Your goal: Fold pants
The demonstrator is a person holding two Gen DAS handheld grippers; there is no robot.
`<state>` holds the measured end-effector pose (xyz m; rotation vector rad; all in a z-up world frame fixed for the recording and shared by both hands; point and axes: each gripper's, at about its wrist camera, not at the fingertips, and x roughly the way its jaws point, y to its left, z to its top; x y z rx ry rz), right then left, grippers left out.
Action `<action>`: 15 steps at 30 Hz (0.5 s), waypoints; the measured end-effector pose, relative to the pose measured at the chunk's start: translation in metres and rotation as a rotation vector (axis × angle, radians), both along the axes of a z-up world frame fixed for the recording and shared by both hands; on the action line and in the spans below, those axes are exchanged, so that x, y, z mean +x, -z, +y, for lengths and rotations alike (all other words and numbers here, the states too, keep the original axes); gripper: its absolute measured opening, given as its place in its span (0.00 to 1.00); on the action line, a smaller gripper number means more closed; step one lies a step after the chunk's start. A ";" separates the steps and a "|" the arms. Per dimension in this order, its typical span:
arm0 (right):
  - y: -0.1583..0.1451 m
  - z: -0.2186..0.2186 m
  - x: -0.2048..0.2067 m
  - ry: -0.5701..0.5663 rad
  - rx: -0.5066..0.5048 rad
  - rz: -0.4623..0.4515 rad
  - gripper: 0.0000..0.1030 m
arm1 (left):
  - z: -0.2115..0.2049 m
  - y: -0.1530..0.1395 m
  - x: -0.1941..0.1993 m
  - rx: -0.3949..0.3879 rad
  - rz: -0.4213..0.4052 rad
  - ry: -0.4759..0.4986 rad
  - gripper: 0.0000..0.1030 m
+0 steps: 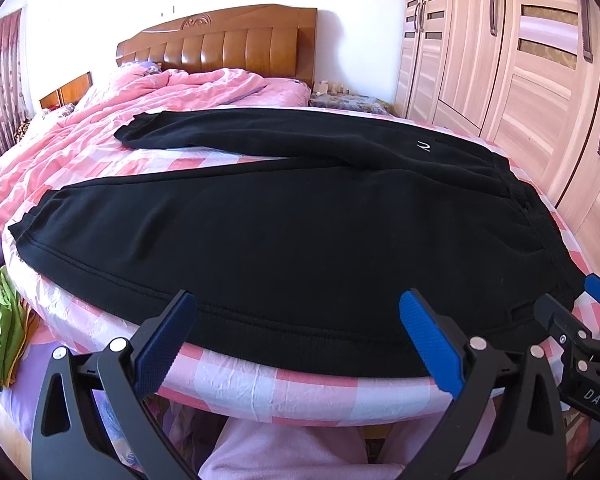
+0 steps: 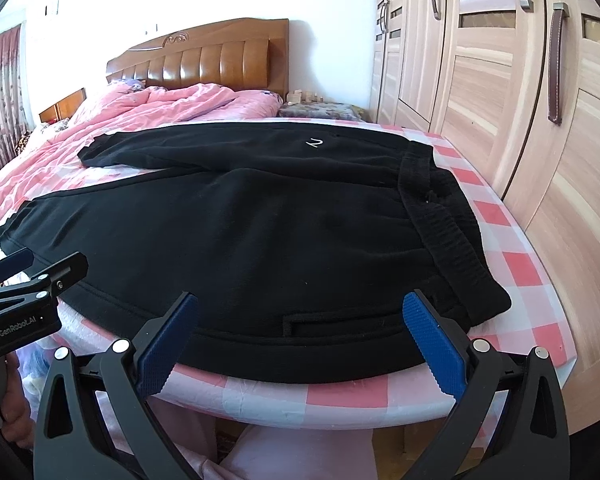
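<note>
Black pants point(image 1: 284, 232) lie spread flat on a bed point(image 1: 260, 384) covered by a pink-and-white checked sheet. The two legs run toward the left and diverge; the waistband point(image 2: 440, 216) lies at the right, near the wardrobe point(image 2: 500, 80). A small white logo point(image 2: 314, 143) marks the far leg near the waist.

Left gripper point(image 1: 296, 344): jaws spread wide, holding nothing. Its blue pads point(image 1: 428, 344) sit at the near edge of the bed, over the outer side seam of the near leg; whether they touch the cloth cannot be told. The pants lie directly ahead of the jaws and extend beyond them on both sides.

Right gripper point(image 2: 300, 344): jaws likewise wide apart and empty, at the same near edge but closer to the waistband, with a pocket opening point(image 2: 324, 322) between the pads. In the left view, the right gripper shows at the right edge, just beside the waist corner.

A rumpled pink quilt point(image 1: 140, 100) lies at the far side, before the wooden headboard point(image 1: 220, 40). No containers are visible.
</note>
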<state>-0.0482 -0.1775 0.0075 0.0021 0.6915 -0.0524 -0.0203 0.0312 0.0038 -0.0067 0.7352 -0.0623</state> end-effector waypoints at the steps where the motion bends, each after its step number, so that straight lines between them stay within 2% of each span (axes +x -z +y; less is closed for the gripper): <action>1: 0.000 0.000 0.000 0.000 -0.002 -0.002 0.96 | 0.000 0.000 0.000 0.001 0.000 0.001 0.99; 8: -0.012 -0.011 0.021 -0.030 -0.024 -0.042 0.96 | -0.002 -0.011 0.009 0.035 -0.053 0.007 0.99; 11: -0.027 -0.026 0.054 -0.138 -0.013 -0.065 0.96 | -0.005 -0.023 0.039 0.043 -0.063 0.067 0.99; 13: -0.040 -0.040 0.085 -0.212 -0.010 -0.088 0.96 | -0.009 -0.034 0.068 0.079 -0.077 0.120 0.99; 15: -0.049 -0.052 0.119 -0.223 -0.027 -0.077 0.96 | -0.010 -0.046 0.110 0.113 -0.082 0.151 0.99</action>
